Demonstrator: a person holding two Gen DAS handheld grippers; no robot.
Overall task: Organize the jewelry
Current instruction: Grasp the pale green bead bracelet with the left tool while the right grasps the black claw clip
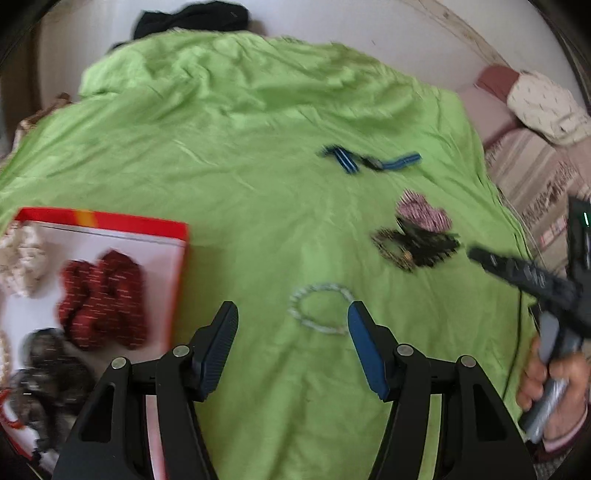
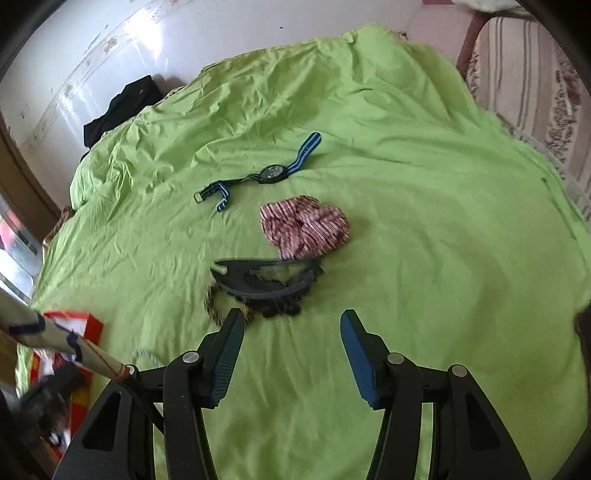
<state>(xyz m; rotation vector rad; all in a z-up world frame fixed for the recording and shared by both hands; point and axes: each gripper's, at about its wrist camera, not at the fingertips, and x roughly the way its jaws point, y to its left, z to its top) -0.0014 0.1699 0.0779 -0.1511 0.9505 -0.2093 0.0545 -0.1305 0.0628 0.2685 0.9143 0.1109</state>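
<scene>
On a green sheet (image 1: 258,184) lie a pale beaded bracelet (image 1: 320,308), a blue-strapped watch (image 2: 271,173), a pink striped scrunchie (image 2: 304,225) and a dark hair accessory with a braided band (image 2: 266,286). My left gripper (image 1: 291,319) is open and empty, just short of the bracelet. My right gripper (image 2: 291,328) is open and empty, just short of the dark hair accessory; it also shows in the left wrist view (image 1: 517,273). A red-rimmed white tray (image 1: 162,266) at the left holds a red scrunchie (image 1: 103,299), a cream one and a dark one.
A black garment (image 1: 192,18) lies at the sheet's far edge by a white wall. A striped cushioned seat (image 2: 524,81) borders the sheet on the right. The tray (image 2: 92,325) shows at the lower left of the right wrist view.
</scene>
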